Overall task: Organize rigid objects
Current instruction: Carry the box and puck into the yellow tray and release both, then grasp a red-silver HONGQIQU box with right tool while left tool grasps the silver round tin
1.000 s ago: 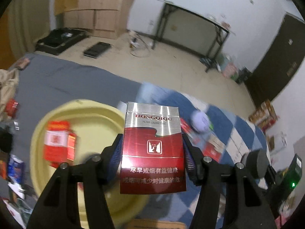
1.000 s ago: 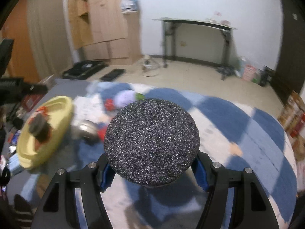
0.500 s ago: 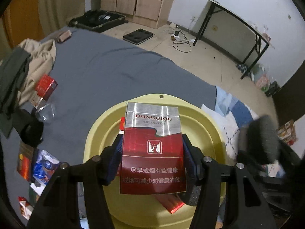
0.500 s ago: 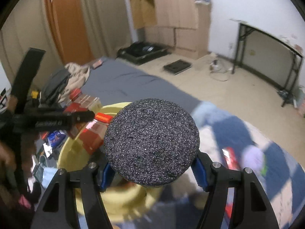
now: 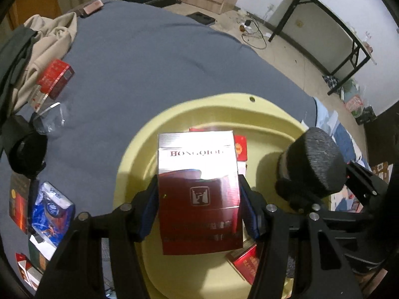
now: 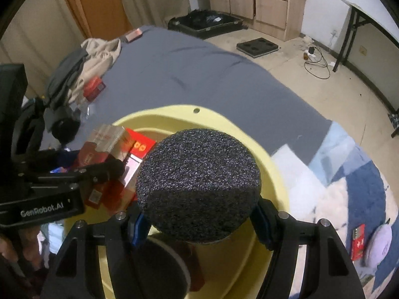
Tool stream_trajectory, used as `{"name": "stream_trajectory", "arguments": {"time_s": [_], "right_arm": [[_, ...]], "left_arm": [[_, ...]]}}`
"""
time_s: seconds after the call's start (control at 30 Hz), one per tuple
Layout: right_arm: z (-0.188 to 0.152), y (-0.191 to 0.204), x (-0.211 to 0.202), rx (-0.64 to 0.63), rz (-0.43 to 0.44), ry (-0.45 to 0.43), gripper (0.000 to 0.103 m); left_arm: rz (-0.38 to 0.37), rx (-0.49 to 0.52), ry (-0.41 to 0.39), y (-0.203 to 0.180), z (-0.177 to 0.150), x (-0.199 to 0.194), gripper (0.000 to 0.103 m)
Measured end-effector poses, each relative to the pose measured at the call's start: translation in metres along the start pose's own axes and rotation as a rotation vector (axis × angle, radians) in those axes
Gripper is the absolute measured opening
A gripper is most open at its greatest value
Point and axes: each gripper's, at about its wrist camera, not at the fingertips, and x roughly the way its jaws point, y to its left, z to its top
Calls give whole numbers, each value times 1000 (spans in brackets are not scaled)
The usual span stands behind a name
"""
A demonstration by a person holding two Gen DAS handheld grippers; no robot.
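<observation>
Over a grey bed (image 5: 154, 57) strewn with packets, we hold two things above a yellow basin (image 5: 271, 114). At far left a red box (image 5: 55, 78) lies by a heap of clothes (image 5: 47, 42), with a blue packet (image 5: 51, 209) nearer us, all still outside the basin.

Our left gripper (image 5: 199, 206) pinches a red-and-silver cigarette pack (image 5: 198, 189) by its two narrow sides, upright, its blue pads (image 5: 149, 214) pressed flat against the card. We judge the pack light and stiff but crushable, its film wrap likely slick, so the side grip low on the body suits it.

Beneath it, the basin already holds several red packs (image 6: 139, 147), one lying at the near edge (image 5: 245, 264); how many in all we cannot tell, since the jaws hide part of the floor.

At right, our right gripper (image 6: 199, 220) is closed on a dark speckled round block (image 6: 198, 184), held by its rim above the basin's middle. It looks like coarse foam or stone; we cannot tell which, so its weight stays uncertain. A rough surface should resist slipping.

Beyond, on the blue checked cloth (image 6: 359, 189), a red card (image 6: 358, 241) and a pale round thing (image 6: 380, 245) lie unsorted.
</observation>
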Motion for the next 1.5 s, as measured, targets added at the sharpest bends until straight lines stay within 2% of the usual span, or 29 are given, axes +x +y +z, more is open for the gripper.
{"name": "stream_trajectory", "arguments": {"time_s": [0.13, 0.17, 0.2, 0.23, 0.27, 0.37, 0.47, 0.57, 0.67, 0.73, 0.83, 0.9, 1.0, 1.1, 1.17, 1.3, 1.5], "right_arm": [[-2, 0, 9, 2, -4, 29, 70], [-2, 2, 11, 6, -4, 26, 73], [-2, 2, 10, 11, -5, 16, 82], [-4, 2, 7, 16, 0, 1, 88], [-4, 2, 3, 22, 6, -17, 89], [-9, 4, -8, 25, 7, -51, 91], [-24, -7, -44, 51, -26, -132, 103], [-51, -30, -94, 110, -56, -251, 103], [-94, -54, -146, 131, -128, -342, 103], [-132, -72, -183, 145, -183, -397, 103], [-181, -89, -215, 147, -268, -422, 103], [-216, -97, -226, 140, -321, -408, 103], [-260, -105, -226, 157, -320, -377, 103], [-292, -110, -217, 191, -290, -361, 103], [-297, -115, -214, 209, -272, -352, 103], [-294, -121, -199, 177, -260, -319, 103], [-276, -143, -164, 97, -219, -284, 103]], "left_arm": [[10, -10, -2, -1, 2, -1, 60], [16, -5, 0, -3, 2, -2, 61], [15, -2, -3, -3, 3, -3, 64], [13, -4, -9, -3, 4, -5, 73], [9, -13, -18, -2, 5, -8, 83], [-43, -63, -86, 6, 9, -26, 100], [-45, -83, -150, 4, 11, -45, 103], [-62, 18, -192, -29, 9, -63, 103], [-100, 101, -218, -69, 1, -77, 103], [-149, 193, -240, -107, -11, -89, 103], [-203, 313, -238, -149, -33, -98, 103], [-220, 411, -216, -176, -48, -95, 103], [-214, 460, -166, -200, -62, -80, 103], [-227, 412, -103, -209, -72, -62, 103], [-224, 406, -89, -213, -79, -57, 103], [-182, 469, -67, -221, -90, -46, 103], [-206, 652, -39, -240, -89, -26, 103]]}}
